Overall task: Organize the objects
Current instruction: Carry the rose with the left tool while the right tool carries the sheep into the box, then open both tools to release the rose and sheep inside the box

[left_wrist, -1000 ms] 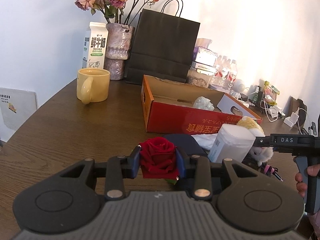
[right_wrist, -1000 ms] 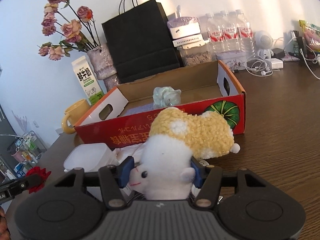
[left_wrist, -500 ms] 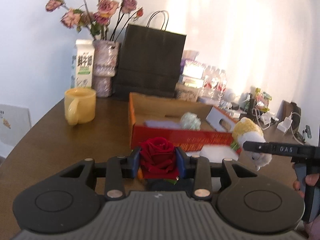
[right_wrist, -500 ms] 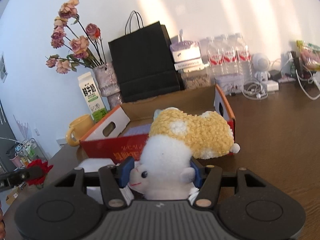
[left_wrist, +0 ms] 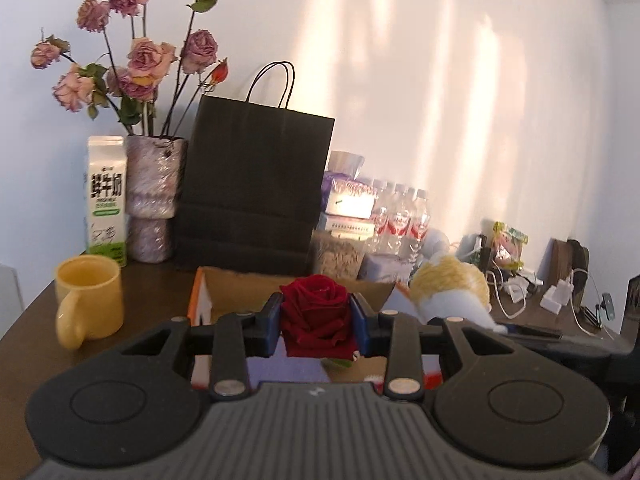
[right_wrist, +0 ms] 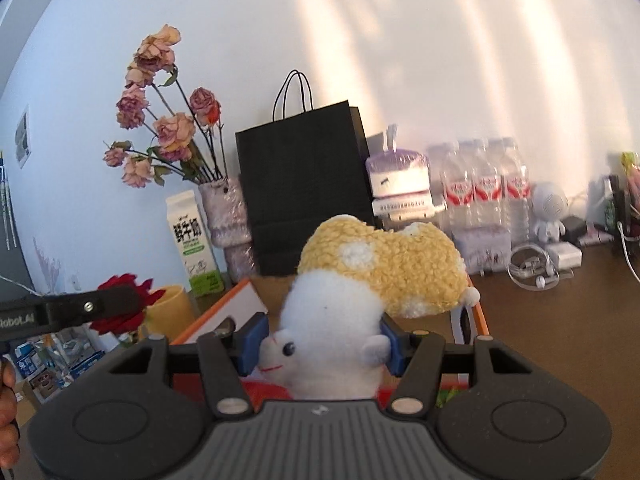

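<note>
A lived-in home is suggested, probably a dining or living corner. A dark wooden desk is set against a plain white wall. At 10 o'clock a vase of dried roses, a milk carton and a yellow mug are seen; at 2 o'clock, bottled water and tangled chargers.

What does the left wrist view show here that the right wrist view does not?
Only the left wrist view shows the left gripper shut on the rose from behind. Only the right wrist view shows the right gripper clamping the plush, and a white robot figurine. Both share the black bag, milk carton, yellow mug and box.
</note>
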Motion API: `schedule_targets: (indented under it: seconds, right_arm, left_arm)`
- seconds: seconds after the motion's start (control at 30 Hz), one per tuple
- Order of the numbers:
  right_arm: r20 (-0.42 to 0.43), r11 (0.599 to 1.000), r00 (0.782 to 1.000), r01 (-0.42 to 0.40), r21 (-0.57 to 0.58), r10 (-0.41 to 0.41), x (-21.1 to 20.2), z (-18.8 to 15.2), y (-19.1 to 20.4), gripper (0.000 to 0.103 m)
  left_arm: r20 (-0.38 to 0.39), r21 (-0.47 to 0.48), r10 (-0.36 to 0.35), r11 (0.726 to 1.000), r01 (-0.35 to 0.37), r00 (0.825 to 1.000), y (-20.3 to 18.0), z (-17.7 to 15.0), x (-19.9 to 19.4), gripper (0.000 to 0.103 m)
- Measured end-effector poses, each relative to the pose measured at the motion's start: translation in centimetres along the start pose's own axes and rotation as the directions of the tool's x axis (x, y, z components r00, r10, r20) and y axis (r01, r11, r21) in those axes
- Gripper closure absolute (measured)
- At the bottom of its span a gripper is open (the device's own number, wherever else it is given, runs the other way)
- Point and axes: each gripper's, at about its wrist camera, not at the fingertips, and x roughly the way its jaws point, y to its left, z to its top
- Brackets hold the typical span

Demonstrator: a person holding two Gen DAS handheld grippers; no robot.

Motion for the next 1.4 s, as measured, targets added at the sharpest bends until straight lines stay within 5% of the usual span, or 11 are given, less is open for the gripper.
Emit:
schedule_targets:
  seconds: [0.4,0.73,0.8,0.83,0.87,0.9,1.0,1.4]
  right_arm:
    - [-0.023,0.999,0.999,0.032,-0.04,-0.033,7.9,0.6,-1.9,0.046]
    - [-0.074,0.999,0.997,0.025,-0.049,-0.029,10.0,-0.6,-2.5,0.045]
    - [-0.076,0.998,0.997,0.02,-0.053,-0.024,10.0,-0.6,-2.5,0.042]
    - [-0.075,0.998,0.997,0.019,-0.054,-0.023,9.9,-0.7,-2.5,0.035]
    - [-0.075,0.998,0.997,0.02,-0.054,-0.024,9.9,-0.7,-2.5,0.017]
    - [-0.079,0.998,0.996,0.025,-0.052,-0.029,10.0,-0.7,-2.5,0.006]
    - [-0.077,0.998,0.996,0.044,-0.049,-0.047,9.9,-0.9,-2.7,0.0]
    - [-0.069,0.997,0.996,0.056,-0.05,-0.059,9.8,-0.8,-2.7,0.0]
  left_arm:
    - [-0.073,-0.045,0.066,0.997,-0.069,0.995,1.3,-0.4,10.2,0.067]
    - [-0.134,-0.048,0.107,0.992,-0.114,0.985,2.8,-2.0,12.9,0.066]
    - [-0.137,-0.034,0.112,0.993,-0.117,0.984,2.5,-2.0,12.8,0.058]
    - [-0.137,-0.026,0.119,0.992,-0.124,0.983,2.4,-2.1,12.7,0.04]
    - [-0.135,-0.021,0.129,0.991,-0.133,0.982,2.3,-2.1,12.7,0.011]
    - [-0.128,-0.013,0.15,0.988,-0.153,0.98,2.2,-2.1,12.7,0.0]
    - [-0.109,0.017,0.206,0.979,-0.205,0.973,1.8,-2.2,12.5,0.0]
    - [-0.095,0.007,0.204,0.979,-0.204,0.974,1.7,-1.8,12.0,0.0]
